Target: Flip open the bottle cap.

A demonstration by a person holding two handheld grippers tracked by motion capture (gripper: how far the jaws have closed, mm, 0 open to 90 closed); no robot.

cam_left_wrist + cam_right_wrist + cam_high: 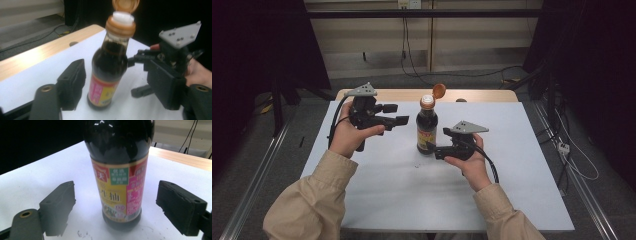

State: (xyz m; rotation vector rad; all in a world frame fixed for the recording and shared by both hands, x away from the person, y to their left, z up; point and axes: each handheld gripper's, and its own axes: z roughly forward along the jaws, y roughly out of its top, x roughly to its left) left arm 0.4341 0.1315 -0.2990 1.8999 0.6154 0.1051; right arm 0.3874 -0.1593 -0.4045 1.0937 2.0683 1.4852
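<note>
Low in the high view, two tan sleeves (312, 200) reached up over the white bench (512, 190). At centre frame the right hand-held gripper (434, 149) sat with jaws spread wide at the base of the upright dark sauce bottle (427, 127), not touching it. Up left, the left hand-held gripper (398, 114) was raised, also wide open, beside the bottle, whose orange flip cap (439, 90) stood open.

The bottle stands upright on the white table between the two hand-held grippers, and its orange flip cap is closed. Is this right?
Not quite. The bottle does stand upright on the white table between the left hand-held gripper and the right hand-held gripper, but its orange flip cap is open, tipped back off the white spout. The high view and the left gripper view show this.
</note>
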